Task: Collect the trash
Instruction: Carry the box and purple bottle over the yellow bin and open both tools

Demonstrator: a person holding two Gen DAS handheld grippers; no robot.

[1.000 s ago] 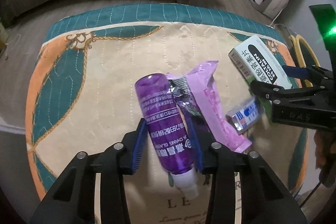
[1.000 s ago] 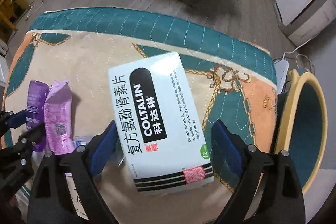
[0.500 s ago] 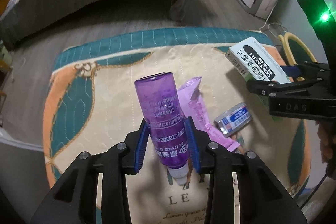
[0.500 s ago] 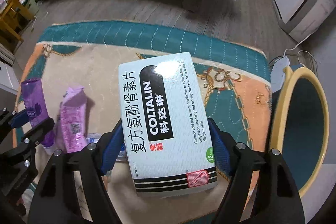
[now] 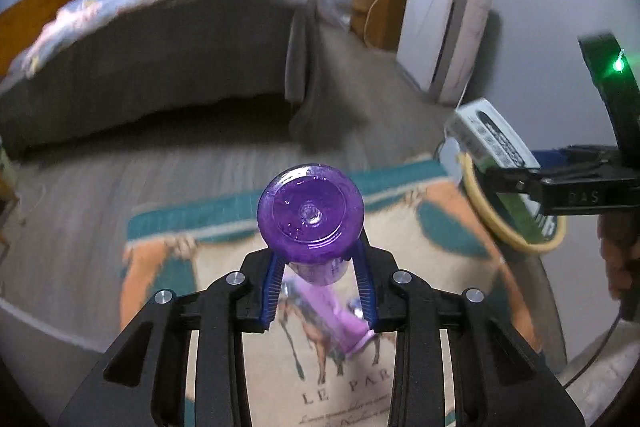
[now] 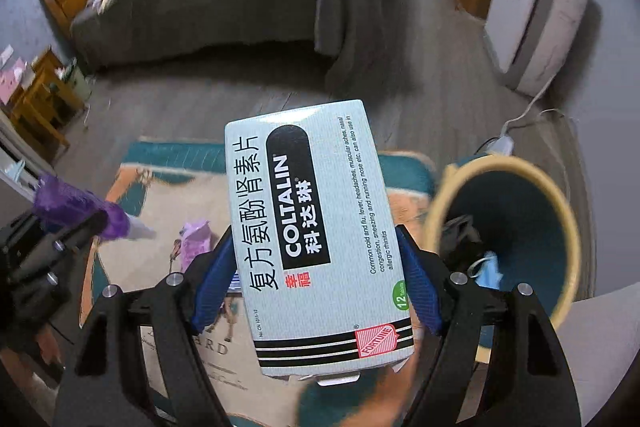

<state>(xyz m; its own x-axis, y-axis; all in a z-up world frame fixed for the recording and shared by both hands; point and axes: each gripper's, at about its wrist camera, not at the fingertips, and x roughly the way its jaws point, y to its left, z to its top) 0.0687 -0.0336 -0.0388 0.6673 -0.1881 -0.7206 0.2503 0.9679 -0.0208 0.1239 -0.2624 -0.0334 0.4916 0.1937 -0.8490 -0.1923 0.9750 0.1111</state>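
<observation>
Purple bottle (image 5: pixel 310 217) pinched in your left gripper (image 5: pixel 319 281), jaws closing | medicine box (image 6: pixel 316 239) clamped in your right gripper (image 6: pixel 316 281) | bin (image 6: pixel 560 227) just right of it.

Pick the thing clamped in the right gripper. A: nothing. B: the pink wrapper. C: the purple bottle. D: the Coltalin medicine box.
D: in the right wrist view the right gripper has its blue pads against both long sides of the Coltalin medicine box, lifted above the rug.
</observation>
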